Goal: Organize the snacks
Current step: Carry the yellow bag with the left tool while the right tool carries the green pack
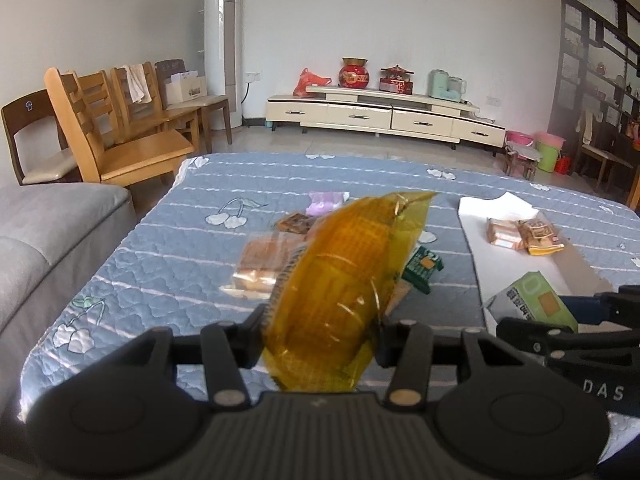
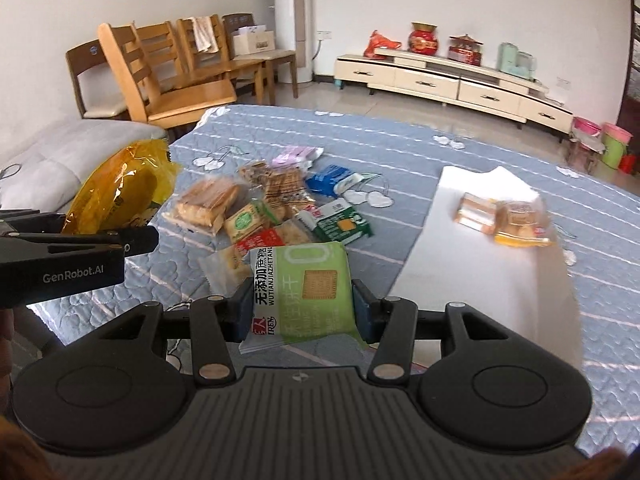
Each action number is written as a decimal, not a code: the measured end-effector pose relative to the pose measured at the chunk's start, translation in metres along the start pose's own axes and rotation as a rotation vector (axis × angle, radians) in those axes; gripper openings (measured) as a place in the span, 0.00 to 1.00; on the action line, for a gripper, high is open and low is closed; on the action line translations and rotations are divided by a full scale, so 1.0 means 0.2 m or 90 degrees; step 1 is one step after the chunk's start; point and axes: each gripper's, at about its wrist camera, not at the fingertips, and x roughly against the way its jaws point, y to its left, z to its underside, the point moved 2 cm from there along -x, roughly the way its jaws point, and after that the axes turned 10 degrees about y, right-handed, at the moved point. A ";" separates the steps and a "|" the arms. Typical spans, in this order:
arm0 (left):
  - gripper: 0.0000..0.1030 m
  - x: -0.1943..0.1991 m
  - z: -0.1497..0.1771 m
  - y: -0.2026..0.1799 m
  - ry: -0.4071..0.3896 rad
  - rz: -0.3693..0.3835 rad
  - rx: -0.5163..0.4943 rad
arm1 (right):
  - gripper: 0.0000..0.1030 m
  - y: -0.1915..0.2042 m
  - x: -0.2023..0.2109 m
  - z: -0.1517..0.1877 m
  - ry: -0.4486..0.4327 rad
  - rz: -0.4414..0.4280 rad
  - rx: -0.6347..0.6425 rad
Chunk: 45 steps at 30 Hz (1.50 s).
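A yellow-orange snack packet [image 1: 344, 272] hangs above the table, and my left gripper [image 1: 320, 328] is shut on its lower end. The same packet [image 2: 116, 188] and left gripper [image 2: 136, 240] show at the left of the right wrist view. My right gripper [image 2: 300, 300] is shut on a green biscuit packet [image 2: 308, 280], with both pads pressed on its sides; it is lifted off the cloth. That green packet [image 1: 532, 300] and the right gripper [image 1: 560, 332] appear low at the right of the left wrist view. A pile of several loose snack packets [image 2: 272, 200] lies on the blue quilted cloth [image 2: 280, 128].
A white board [image 2: 480, 264] lies on the cloth to the right, with two bread packets [image 2: 478, 210] [image 2: 520, 228] near its far end. A grey sofa [image 1: 48, 240] borders the table's left edge. Wooden chairs [image 1: 120, 136] stand beyond it, and a cream TV cabinet [image 1: 380, 116] lines the far wall.
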 end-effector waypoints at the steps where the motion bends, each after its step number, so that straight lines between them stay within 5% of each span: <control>1: 0.48 0.01 0.00 -0.01 -0.002 0.000 -0.002 | 0.59 -0.01 0.01 0.00 0.000 0.004 -0.004; 45: 0.48 0.04 -0.09 -0.45 -0.023 0.066 -0.107 | 0.59 -0.30 0.29 0.13 -0.047 0.096 -0.143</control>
